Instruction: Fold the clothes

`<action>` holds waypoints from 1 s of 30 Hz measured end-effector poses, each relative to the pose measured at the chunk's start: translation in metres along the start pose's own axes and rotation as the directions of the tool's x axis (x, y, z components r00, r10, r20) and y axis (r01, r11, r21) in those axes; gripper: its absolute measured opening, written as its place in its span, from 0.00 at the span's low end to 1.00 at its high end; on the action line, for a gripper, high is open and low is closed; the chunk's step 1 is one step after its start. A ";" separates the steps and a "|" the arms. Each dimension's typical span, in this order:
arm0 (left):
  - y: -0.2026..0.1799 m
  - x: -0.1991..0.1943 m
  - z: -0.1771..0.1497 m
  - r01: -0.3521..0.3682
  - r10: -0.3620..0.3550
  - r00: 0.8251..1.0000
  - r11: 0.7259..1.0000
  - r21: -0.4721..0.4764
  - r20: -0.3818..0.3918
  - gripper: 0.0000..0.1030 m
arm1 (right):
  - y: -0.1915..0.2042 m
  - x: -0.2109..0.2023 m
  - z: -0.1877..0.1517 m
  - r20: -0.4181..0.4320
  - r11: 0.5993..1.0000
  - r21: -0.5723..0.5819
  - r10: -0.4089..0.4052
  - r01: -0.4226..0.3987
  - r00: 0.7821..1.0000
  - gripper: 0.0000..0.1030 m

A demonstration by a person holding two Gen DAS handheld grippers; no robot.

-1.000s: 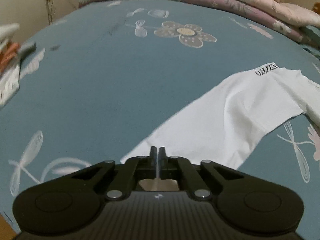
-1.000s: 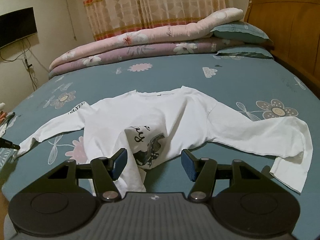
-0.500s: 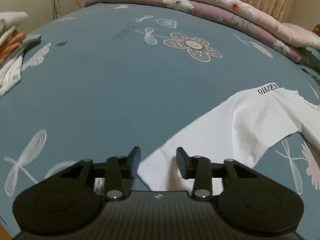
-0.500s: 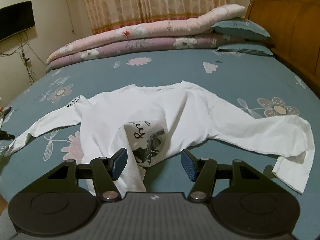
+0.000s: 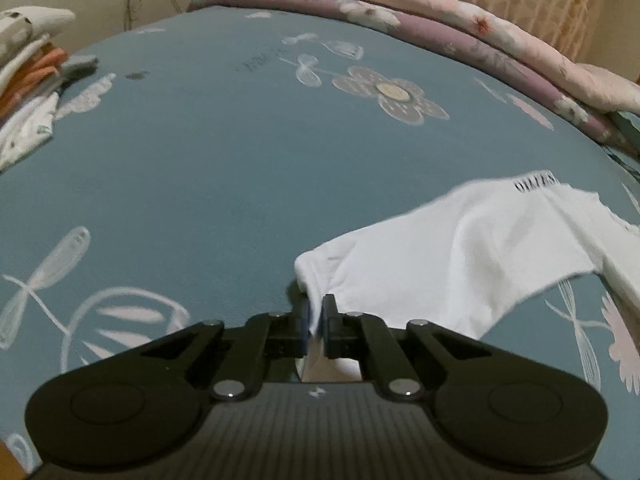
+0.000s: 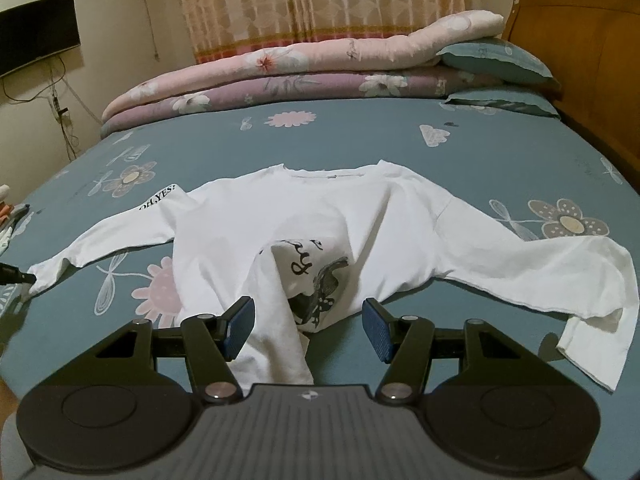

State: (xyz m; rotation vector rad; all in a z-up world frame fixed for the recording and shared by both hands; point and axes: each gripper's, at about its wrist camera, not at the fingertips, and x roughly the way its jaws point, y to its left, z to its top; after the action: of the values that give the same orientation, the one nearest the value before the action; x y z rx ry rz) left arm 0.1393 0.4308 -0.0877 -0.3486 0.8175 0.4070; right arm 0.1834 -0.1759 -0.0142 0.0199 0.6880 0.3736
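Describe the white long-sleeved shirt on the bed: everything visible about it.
The white shirt lies spread on the blue flowered bedsheet, neckline toward the folded quilts, both sleeves out sideways. It looks like soft cotton, with black lettering near one shoulder and a dark print on the chest. The lower hem is rumpled and bunched up toward the middle, partly hiding the print. The left gripper has just closed on the cuff of one sleeve. The right gripper stands open over the bunched hem.
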 end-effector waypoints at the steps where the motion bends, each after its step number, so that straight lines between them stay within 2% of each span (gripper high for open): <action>1: 0.004 -0.001 0.005 -0.005 0.005 1.000 1.000 -0.009 0.008 0.04 | 0.000 -0.001 0.000 0.002 1.000 0.000 -0.002 0.002 1.000 0.62; 4: 0.015 -0.001 0.021 -0.008 0.008 1.000 1.000 -0.030 0.004 0.04 | -0.001 -0.002 0.001 0.003 1.000 -0.001 -0.013 0.013 1.000 0.62; 8: 0.022 0.008 0.039 -0.049 0.048 0.999 0.999 -0.022 -0.012 0.04 | -0.002 0.001 0.001 -0.004 1.000 0.003 -0.016 0.016 1.000 0.62; 11: 0.028 0.015 0.044 -0.056 0.055 0.998 0.997 -0.051 -0.029 0.05 | -0.001 0.003 0.001 -0.009 1.000 -0.001 -0.015 0.015 1.000 0.62; 12: 0.029 0.017 0.045 -0.065 0.063 0.997 0.996 -0.054 -0.037 0.07 | 0.000 0.004 0.001 -0.011 1.000 -0.002 -0.014 0.014 1.000 0.62; 13: 0.028 0.019 0.044 -0.086 0.084 0.996 0.995 -0.047 -0.044 0.11 | 0.000 0.004 0.001 -0.011 1.000 -0.004 -0.015 0.015 1.000 0.62; 16: 0.025 0.019 0.044 -0.195 0.193 0.979 0.981 -0.019 -0.068 0.11 | -0.003 0.004 0.000 -0.010 1.000 0.002 -0.015 0.015 1.000 0.62; 18: 0.021 0.014 0.045 -0.218 0.218 0.974 0.976 0.002 -0.062 0.14 | -0.006 0.003 0.000 -0.008 1.000 0.006 -0.016 0.017 1.000 0.62; 22: -0.007 -0.002 0.048 -0.150 0.152 0.988 0.987 0.062 -0.030 0.29 | -0.013 0.005 -0.002 -0.002 0.999 0.029 -0.020 0.021 1.000 0.66; 23: -0.019 -0.004 0.048 -0.124 0.126 0.992 0.988 0.089 -0.024 0.31 | -0.014 0.006 -0.002 -0.002 0.999 0.036 -0.020 0.020 1.000 0.66; 25: -0.051 -0.008 0.049 -0.058 0.062 0.998 0.986 0.154 -0.020 0.41 | -0.017 0.008 -0.004 -0.002 0.999 0.048 -0.017 0.017 1.000 0.66; 28: -0.102 -0.007 0.053 0.053 -0.049 0.999 0.970 0.236 -0.024 0.46 | -0.020 0.009 -0.007 -0.004 0.998 0.054 -0.012 0.012 1.000 0.66; 30: -0.139 -0.003 0.055 0.131 -0.127 0.991 0.951 0.281 -0.033 0.52 | -0.025 0.009 -0.009 -0.008 0.998 0.065 -0.011 0.011 1.000 0.67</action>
State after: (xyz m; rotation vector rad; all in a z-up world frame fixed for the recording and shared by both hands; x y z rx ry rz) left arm 0.2387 0.3342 -0.0305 -0.1367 0.8493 0.1614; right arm 0.1925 -0.1968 -0.0308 0.0768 0.7072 0.3405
